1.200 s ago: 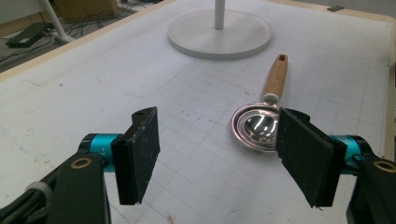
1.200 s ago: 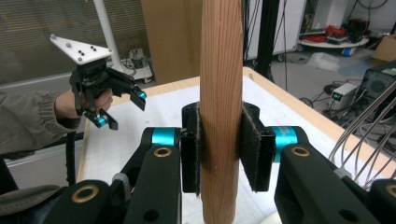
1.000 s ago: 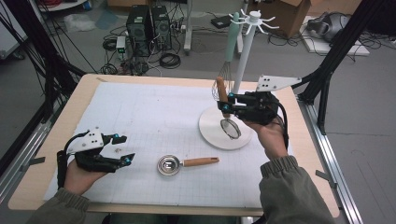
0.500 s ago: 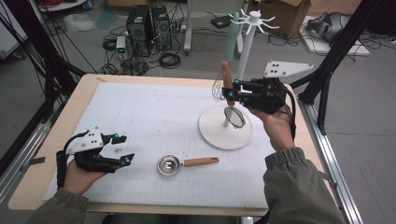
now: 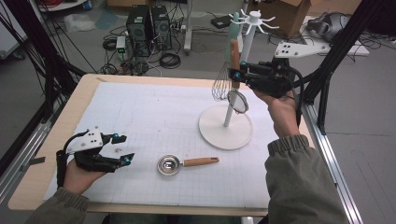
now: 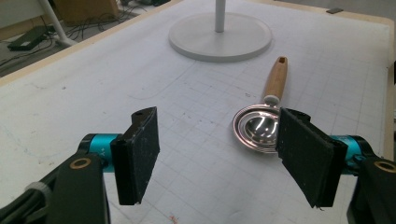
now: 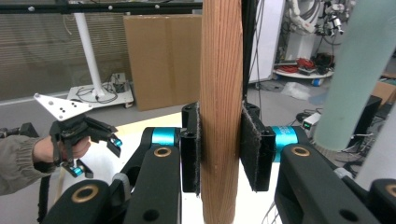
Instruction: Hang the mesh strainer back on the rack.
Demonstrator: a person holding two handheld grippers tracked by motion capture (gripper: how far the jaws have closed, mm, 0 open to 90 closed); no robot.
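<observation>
White round-based utensil stand (image 5: 226, 133), table's two o'clock. Right gripper (image 5: 237, 75), above the base beside the pole, clamped on upright wooden strainer handle (image 7: 220, 107), mesh bowl hanging below. Left gripper (image 5: 122, 148), eight o'clock, jaws apart, empty. Steel wooden-handled measuring spoon (image 5: 185, 164), six o'clock, flat.

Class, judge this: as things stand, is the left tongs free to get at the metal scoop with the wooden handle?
Probably yes: the left tongs stand open, and the scoop lies just ahead on bare mat.

Pale wooden strainer handle (image 7: 221, 107), white rack (image 5: 226, 133), silver ladle (image 5: 169, 165), grid-lined white mat (image 5: 154, 116).
</observation>
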